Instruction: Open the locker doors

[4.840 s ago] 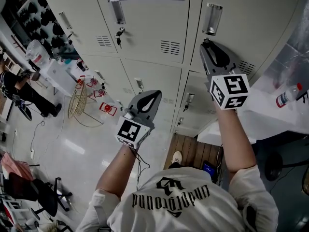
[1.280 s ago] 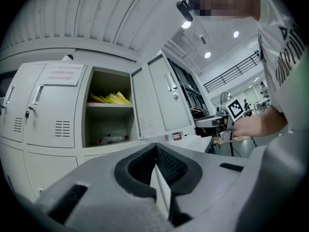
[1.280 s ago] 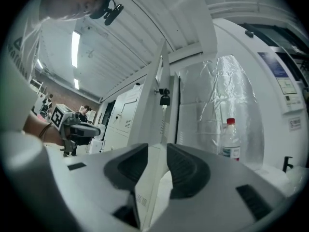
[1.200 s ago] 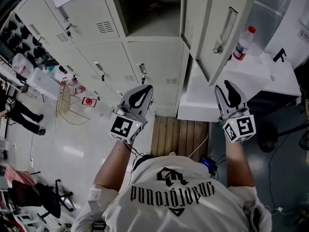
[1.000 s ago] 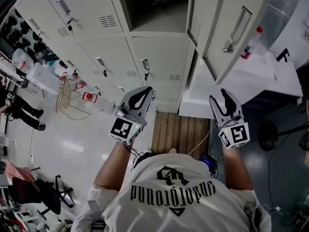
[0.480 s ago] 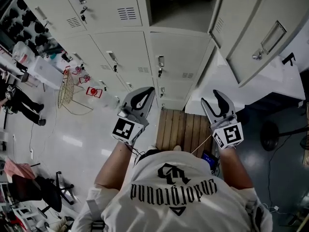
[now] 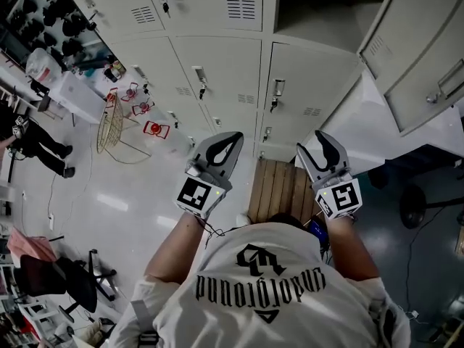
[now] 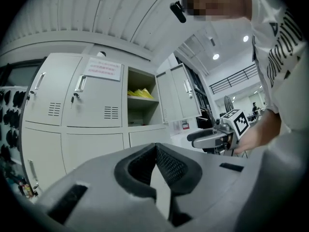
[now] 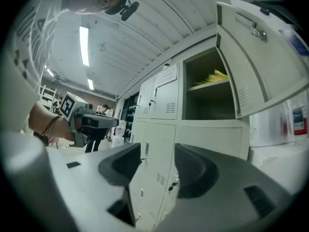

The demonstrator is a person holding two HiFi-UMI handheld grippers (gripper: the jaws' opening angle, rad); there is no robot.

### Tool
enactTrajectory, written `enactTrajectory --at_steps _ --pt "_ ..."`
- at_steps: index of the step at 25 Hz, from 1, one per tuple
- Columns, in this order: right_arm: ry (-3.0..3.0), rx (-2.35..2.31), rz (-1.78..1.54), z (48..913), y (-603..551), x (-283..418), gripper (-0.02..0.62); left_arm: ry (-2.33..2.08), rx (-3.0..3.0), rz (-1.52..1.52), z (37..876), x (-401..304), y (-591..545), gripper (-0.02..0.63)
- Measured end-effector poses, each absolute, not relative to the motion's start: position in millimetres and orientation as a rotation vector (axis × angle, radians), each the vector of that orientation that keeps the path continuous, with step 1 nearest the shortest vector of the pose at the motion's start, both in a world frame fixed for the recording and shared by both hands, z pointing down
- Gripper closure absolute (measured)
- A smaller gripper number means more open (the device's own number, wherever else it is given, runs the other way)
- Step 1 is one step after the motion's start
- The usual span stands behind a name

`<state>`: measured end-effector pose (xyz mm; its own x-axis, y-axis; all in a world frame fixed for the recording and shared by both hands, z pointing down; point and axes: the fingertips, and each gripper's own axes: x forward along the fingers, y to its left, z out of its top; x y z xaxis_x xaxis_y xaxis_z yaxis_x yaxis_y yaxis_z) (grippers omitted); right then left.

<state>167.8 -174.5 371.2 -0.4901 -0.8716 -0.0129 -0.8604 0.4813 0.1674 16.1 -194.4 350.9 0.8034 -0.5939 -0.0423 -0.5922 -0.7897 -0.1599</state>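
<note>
Progress check, one camera at a time.

Head view: one pale grey metal locker door at the top right corner of the grey steel locker bank hangs wide open. Its dark compartment shows just beside it. Every other door I can see, like the shut middle-row door right under that compartment, is closed. I'd call it one done and plenty left. The left gripper and right gripper both sit low near the person's chest, over the brown wooden slat platform and well apart from the lockers.

Left gripper view: its jaws are clenched tip to tip with nothing in them. Past them, the open compartment has some yellow stuff on its shelf, and the doors to its left are shut.

Right gripper view: the jaws are spread and empty, and they've just been opening. Only the closed lower doors show through the gap, with the open door up at the top right.

Versus a few seconds ago, the whole bank was shut then, with the right gripper up at that top right door's handle. Now the door is swung out, and both grippers have pulled back and down.
</note>
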Motion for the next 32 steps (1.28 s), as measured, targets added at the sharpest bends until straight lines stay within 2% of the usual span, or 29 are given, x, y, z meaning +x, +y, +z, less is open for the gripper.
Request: enactTrajectory --at_steps 9,32 --pt "-2.67 1.507 -0.172 391 -204 125 0.368 1.022 -2.899 0.003 367 -14 -210 0.598" --pt "-2.638 1.452 0.119 498 -380 138 0.36 1.139 -2.941 -0.111 419 6 -331 0.598"
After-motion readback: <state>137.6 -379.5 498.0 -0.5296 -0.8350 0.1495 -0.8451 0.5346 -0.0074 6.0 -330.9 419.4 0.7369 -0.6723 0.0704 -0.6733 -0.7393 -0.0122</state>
